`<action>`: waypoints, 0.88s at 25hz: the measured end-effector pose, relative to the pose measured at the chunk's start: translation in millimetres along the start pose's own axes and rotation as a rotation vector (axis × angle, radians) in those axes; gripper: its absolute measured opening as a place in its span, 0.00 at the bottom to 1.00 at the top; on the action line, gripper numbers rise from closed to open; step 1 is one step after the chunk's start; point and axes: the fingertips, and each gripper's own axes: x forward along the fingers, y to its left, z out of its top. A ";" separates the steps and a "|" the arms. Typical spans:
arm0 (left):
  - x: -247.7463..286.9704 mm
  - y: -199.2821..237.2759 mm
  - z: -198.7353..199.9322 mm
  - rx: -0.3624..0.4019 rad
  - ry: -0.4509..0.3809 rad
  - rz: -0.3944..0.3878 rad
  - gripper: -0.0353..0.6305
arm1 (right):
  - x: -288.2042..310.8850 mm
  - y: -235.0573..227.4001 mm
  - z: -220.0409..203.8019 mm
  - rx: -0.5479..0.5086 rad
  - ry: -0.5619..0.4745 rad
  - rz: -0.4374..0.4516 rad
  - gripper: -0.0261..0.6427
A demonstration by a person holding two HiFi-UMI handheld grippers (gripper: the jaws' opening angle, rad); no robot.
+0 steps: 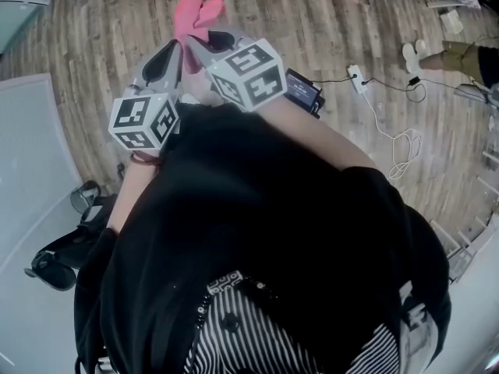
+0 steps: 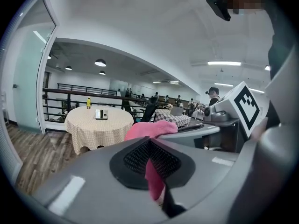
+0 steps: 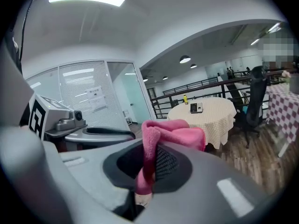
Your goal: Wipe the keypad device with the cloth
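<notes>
Small grey keypad device (image 3: pixel 196 108) lies on a round, check-clothed table (image 3: pixel 219 120), well apart from both grippers, with a yellow bottle (image 3: pixel 185 98) near it. Left gripper (image 2: pixel 152 171) and right gripper (image 3: pixel 145 171) are both clamped on the pink fleecy cloth (image 1: pixel 195 14). A black office chair (image 3: pixel 252 101) stands beside the table.

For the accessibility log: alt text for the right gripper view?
The right gripper clamps a pink cloth, close up. Beyond it stands a round table with a checked cover, holding a keypad device and a yellow bottle.
</notes>
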 end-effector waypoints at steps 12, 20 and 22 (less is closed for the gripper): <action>-4.1 -10.4 -2.3 0.028 0.010 0.012 0.05 | -3.5 12.0 -8.8 -0.012 0.008 0.044 0.08; 14.3 4.0 -6.0 0.022 0.030 -0.017 0.05 | 12.4 -2.1 -5.1 -0.004 0.018 0.030 0.08; 19.8 4.4 -3.5 0.030 0.029 -0.035 0.05 | 14.9 -8.5 -2.0 0.005 0.019 0.018 0.08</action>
